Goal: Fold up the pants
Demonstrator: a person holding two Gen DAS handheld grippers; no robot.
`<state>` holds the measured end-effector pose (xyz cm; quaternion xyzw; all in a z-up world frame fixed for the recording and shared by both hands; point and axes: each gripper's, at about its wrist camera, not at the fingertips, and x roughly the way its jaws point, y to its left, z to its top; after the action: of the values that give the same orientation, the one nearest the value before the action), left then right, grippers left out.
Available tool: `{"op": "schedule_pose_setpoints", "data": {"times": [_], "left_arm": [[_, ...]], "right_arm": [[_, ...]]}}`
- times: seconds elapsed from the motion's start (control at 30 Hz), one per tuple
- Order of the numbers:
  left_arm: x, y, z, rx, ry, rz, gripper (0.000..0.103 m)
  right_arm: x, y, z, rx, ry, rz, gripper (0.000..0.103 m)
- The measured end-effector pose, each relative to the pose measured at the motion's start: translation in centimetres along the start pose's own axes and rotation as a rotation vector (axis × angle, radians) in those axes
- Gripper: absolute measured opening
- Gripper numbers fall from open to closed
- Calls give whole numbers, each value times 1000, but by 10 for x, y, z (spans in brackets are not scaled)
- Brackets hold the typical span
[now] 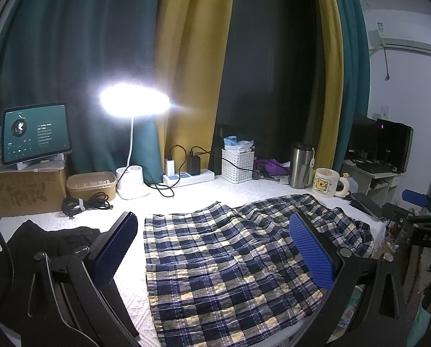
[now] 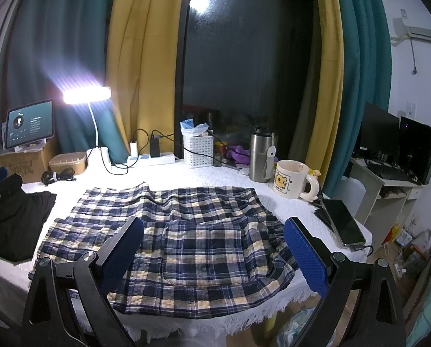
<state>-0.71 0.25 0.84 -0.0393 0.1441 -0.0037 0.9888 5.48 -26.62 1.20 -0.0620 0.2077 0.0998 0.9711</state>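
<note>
Blue, white and yellow plaid pants [image 1: 230, 263] lie spread flat on the white tablecloth [image 1: 186, 199]; they also show in the right wrist view [image 2: 192, 243], with the waistband near the front right edge. My left gripper [image 1: 212, 248] is open and empty, hovering above the pants' left part. My right gripper [image 2: 214, 250] is open and empty, above the pants' front right part. The right gripper's body [image 1: 412, 225] shows at the right edge of the left wrist view.
A black folded garment [image 2: 22, 219] lies left of the pants. A lit desk lamp [image 1: 134, 101], tablet [image 1: 36, 133], power strip [image 1: 186, 176], white basket [image 2: 198, 150], steel tumbler [image 2: 261, 156] and mug [image 2: 293, 179] stand behind. Phones [image 2: 342, 219] lie at the right edge.
</note>
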Motion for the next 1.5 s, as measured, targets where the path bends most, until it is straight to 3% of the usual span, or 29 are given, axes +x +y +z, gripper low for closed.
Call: {"op": "schedule_pose_setpoints", "data": {"times": [1.07, 1.27, 1.5], "left_arm": [[7, 0, 11, 3, -9, 0, 103], [35, 11, 20, 13, 31, -3, 103], [88, 49, 16, 8, 165, 2, 103]], "right_arm": [[17, -4, 11, 0, 25, -5, 98], [49, -13, 24, 8, 72, -25, 98], [97, -16, 36, -17, 158, -70, 98]]}}
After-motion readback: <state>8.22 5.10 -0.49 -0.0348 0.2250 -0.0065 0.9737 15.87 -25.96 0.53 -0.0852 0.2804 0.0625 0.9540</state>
